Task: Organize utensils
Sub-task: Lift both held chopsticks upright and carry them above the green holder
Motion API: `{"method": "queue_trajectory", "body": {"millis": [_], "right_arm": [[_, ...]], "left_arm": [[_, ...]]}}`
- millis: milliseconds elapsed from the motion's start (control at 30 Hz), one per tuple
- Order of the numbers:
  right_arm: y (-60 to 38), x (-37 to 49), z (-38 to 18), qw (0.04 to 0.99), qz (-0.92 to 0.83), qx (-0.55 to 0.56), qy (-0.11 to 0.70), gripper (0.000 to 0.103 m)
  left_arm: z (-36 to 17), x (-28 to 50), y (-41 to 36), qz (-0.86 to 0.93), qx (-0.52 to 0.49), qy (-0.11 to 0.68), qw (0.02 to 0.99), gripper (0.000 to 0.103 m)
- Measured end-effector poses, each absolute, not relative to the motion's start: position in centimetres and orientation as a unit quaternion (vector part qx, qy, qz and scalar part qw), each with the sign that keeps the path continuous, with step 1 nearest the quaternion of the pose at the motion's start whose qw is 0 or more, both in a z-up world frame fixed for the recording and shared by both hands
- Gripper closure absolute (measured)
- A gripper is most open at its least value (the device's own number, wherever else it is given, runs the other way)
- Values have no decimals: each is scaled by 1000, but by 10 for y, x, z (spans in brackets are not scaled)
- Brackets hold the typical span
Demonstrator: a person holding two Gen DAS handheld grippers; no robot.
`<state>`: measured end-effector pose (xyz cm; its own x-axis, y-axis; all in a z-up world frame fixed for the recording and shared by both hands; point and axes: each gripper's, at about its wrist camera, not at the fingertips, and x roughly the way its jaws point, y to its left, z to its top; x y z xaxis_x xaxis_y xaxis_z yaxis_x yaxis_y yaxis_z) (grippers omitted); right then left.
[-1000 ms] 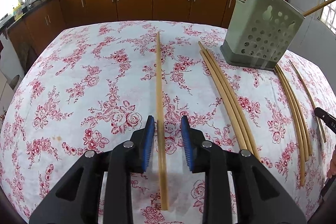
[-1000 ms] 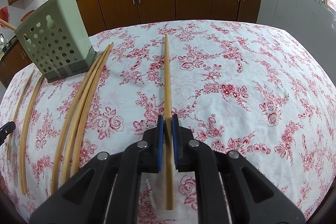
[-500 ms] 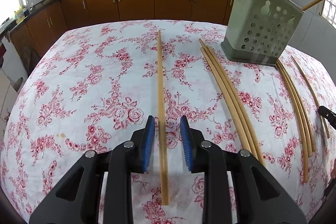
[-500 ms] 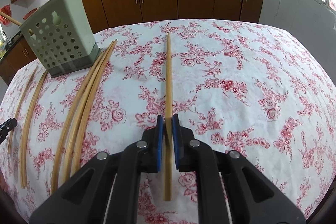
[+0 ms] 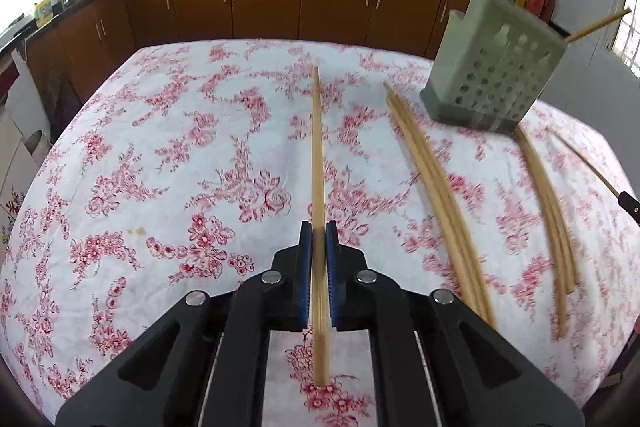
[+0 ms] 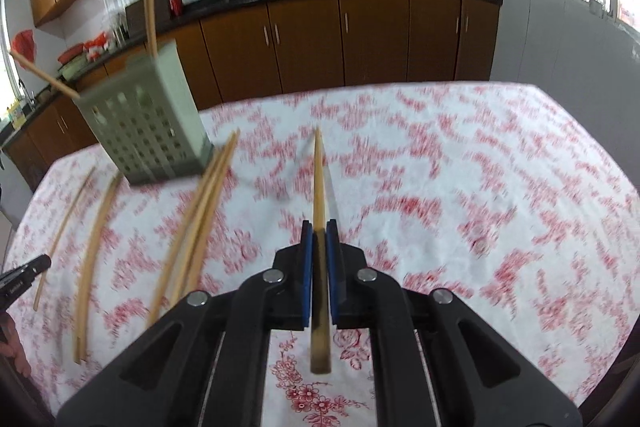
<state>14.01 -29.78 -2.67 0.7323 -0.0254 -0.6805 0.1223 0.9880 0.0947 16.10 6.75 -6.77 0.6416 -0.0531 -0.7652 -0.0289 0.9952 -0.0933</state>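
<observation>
left wrist: left gripper (image 5: 319, 227) jaws pinching a chopstick (image 5: 317, 147), long axis pointing at bench (image 5: 120, 167) far edge, holder (image 5: 494, 71) sitting far right | right wrist: right gripper (image 6: 319, 227) jaws pinching a raised chopstick (image 6: 318, 179) pointing forward, bench right side lying open, holder (image 6: 148, 123) far left

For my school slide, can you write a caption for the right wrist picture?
The right tool grips one chopstick lifted over the flowery tablecloth, near a green holder.
</observation>
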Motion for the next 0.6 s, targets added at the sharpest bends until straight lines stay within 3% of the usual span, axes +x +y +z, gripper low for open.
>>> {"method": "queue_trajectory", "body": {"millis": [333,600], "right_arm": [[-301,134,14,947,-35,67,313,95],[-301,131,19,949,-31,72,304,95]], "left_arm": [[-3,149,68,-31,-56,354,933,96],[-17,156,65,-37,-48,390,919,96]]}}
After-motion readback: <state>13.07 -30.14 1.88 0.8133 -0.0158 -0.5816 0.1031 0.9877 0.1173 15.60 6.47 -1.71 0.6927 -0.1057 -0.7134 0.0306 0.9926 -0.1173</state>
